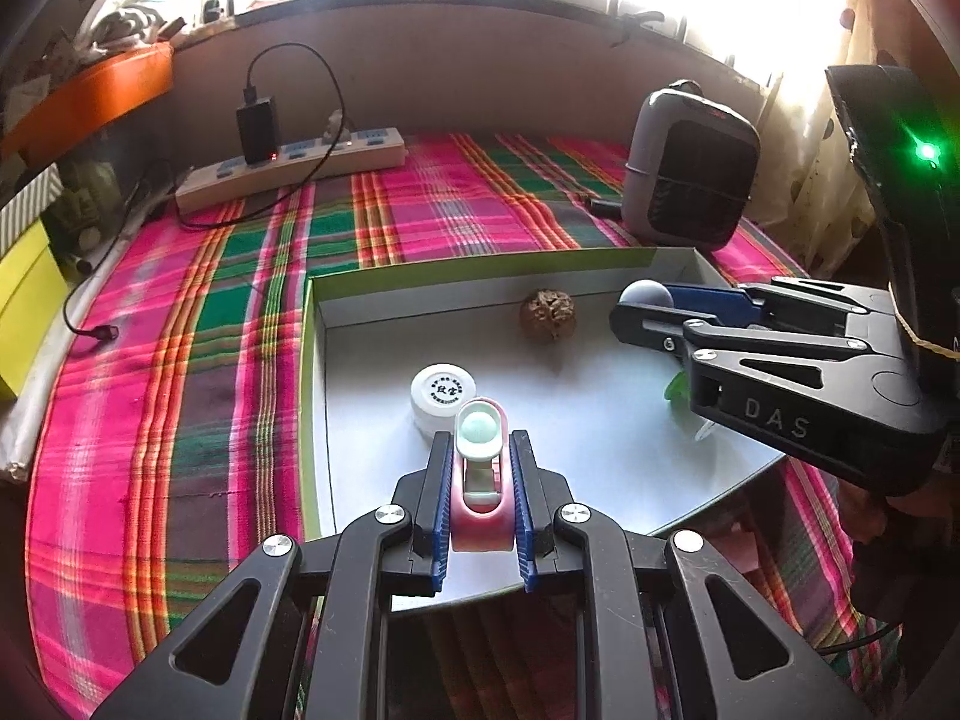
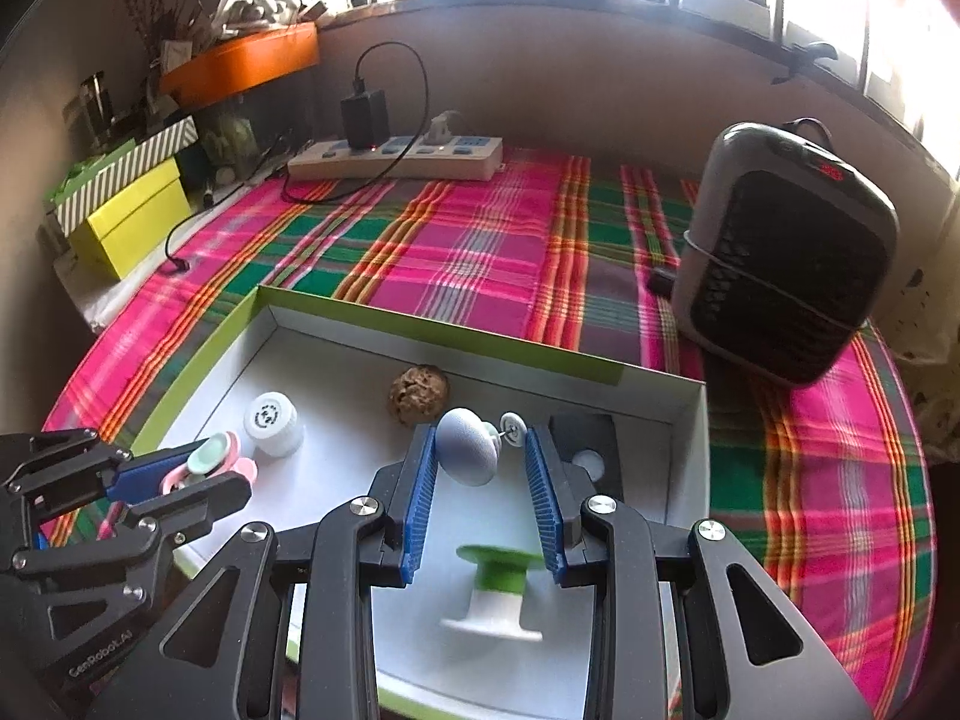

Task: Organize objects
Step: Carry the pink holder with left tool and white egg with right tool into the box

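A shallow white box with a green rim (image 1: 480,261) (image 2: 420,324) lies on the plaid cloth. My left gripper (image 1: 480,438) is shut on a pink roller with a mint ball (image 1: 479,468), held low over the box's near part; it also shows in the right wrist view (image 2: 207,462). My right gripper (image 2: 480,435) is shut on a grey-blue knob (image 2: 468,447), whose white pin end meets the right finger. Both grippers hang over the box, the right gripper (image 1: 654,306) at its right side. Inside the box lie a walnut (image 1: 547,313) (image 2: 419,393), a white jar (image 1: 443,396) (image 2: 273,423) and a green-and-white spool (image 2: 495,591).
A grey heater (image 1: 690,168) (image 2: 786,258) stands at the back right. A power strip (image 1: 288,171) (image 2: 396,159) with a black charger and trailing cable lies at the back. A yellow box (image 2: 132,222) and an orange tray (image 2: 240,63) sit on the left. A black piece (image 2: 588,438) lies in the box's far right corner.
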`<state>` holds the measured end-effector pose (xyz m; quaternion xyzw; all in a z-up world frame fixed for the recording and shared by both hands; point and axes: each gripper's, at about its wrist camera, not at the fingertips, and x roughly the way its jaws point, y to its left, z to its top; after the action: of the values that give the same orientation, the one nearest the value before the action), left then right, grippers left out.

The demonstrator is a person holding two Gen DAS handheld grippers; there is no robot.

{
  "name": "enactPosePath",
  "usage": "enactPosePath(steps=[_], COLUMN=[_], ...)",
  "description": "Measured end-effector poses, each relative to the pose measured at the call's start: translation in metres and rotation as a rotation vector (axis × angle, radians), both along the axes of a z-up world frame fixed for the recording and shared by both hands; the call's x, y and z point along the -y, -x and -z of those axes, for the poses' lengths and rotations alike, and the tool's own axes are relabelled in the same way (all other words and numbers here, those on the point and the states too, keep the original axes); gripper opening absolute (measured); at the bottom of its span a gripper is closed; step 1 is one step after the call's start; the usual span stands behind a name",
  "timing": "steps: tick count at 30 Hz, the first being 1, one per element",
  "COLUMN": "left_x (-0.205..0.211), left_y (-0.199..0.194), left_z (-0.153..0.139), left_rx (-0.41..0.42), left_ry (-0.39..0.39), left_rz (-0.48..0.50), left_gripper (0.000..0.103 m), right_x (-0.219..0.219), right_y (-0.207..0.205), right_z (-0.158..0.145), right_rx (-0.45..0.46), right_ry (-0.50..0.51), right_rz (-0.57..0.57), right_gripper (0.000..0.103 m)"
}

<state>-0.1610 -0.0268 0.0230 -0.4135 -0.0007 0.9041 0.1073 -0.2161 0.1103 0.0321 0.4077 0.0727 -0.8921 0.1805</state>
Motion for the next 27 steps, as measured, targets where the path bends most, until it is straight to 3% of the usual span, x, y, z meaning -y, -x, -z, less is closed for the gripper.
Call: enactPosePath(steps=[27], left_x=[0.002], left_y=[0.009], left_z=[0.011], left_rx=[0.018], left_ry=[0.024], left_rz=[-0.019], left_gripper=[0.018], right_x=[0.012], right_y=[0.016], right_z=[0.019], right_rx=[0.044], right_ry=[-0.057], right_rz=[-0.023], right_gripper=[0.032])
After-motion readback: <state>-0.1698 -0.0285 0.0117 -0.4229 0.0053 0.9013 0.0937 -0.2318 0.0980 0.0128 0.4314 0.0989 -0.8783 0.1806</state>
